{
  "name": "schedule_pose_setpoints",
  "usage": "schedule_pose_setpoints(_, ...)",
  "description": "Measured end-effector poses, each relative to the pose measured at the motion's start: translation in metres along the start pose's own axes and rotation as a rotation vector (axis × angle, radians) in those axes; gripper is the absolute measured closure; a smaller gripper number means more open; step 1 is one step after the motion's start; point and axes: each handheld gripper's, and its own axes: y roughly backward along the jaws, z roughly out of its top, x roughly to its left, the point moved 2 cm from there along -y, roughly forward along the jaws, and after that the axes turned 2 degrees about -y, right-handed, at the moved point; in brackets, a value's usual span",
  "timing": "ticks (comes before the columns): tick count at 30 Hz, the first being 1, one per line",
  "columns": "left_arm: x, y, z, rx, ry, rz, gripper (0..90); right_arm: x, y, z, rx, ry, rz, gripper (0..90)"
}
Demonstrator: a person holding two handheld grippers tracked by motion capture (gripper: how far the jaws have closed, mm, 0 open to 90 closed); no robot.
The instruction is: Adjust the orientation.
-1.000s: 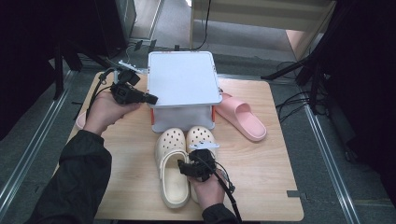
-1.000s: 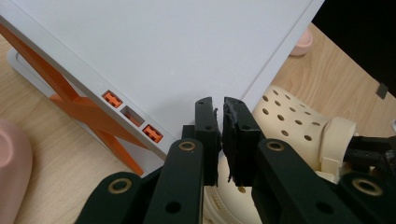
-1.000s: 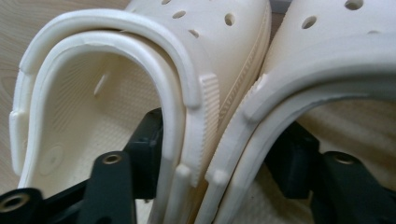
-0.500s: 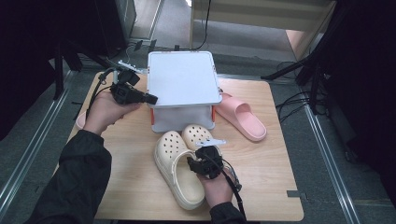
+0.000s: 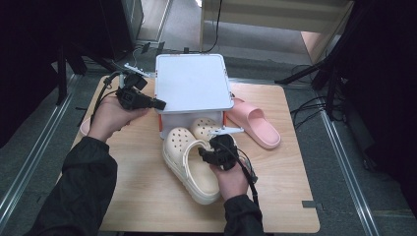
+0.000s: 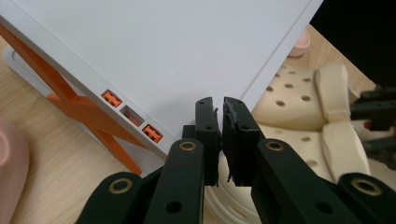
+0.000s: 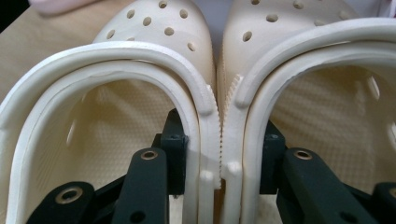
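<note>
The right gripper pinches the touching inner walls of two cream clogs near the tabletop's middle — the left gripper, jaws closed and empty, hovers by the white storage box.

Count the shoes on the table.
4: two cream clogs pinched together by the right gripper, a pink slide right of the box, another pink one behind the left hand.

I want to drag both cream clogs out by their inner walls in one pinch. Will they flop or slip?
The cream clogs look like thick moulded foam, so probably light and fairly stiff. The right gripper pinches both inner walls together; these may squash slightly. Their textured edges should limit slipping, though the toes could swing apart.
</note>
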Motion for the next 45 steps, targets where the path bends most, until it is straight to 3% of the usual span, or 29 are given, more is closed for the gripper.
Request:
schedule_pose_setpoints(4,0.000,0.000,0.000,0.003,-0.005,0.002,84.7,-0.008,-0.015,0.018,-0.017,-0.013,-0.012,65.4)
schedule_pose_setpoints(10,0.001,0.000,0.000,0.003,-0.004,-0.004,84.7,-0.016,-0.041,0.039,-0.029,-0.007,-0.074,65.5)
schedule_pose_setpoints(22,0.000,0.000,0.001,0.005,-0.007,-0.005,84.8,-0.018,-0.078,0.050,-0.051,-0.047,-0.126,65.3)
schedule_pose_setpoints(25,0.000,0.000,0.001,0.006,-0.007,-0.005,84.7,-0.020,-0.082,0.052,-0.075,-0.046,-0.158,65.3)
schedule_pose_setpoints(30,0.001,0.000,0.001,0.006,-0.005,-0.008,84.7,-0.018,-0.090,0.054,-0.104,-0.072,-0.176,65.1)
schedule_pose_setpoints(35,0.001,0.000,0.001,0.006,-0.005,-0.005,84.7,-0.016,-0.096,0.056,-0.128,-0.067,-0.200,64.6)
schedule_pose_setpoints(39,0.001,0.000,0.001,0.006,-0.005,-0.004,84.7,-0.017,-0.095,0.056,-0.121,-0.069,-0.195,63.5)
schedule_pose_setpoints(45,0.001,0.000,0.001,0.006,-0.003,-0.004,84.7,-0.018,-0.088,0.055,-0.142,-0.096,-0.151,59.5)
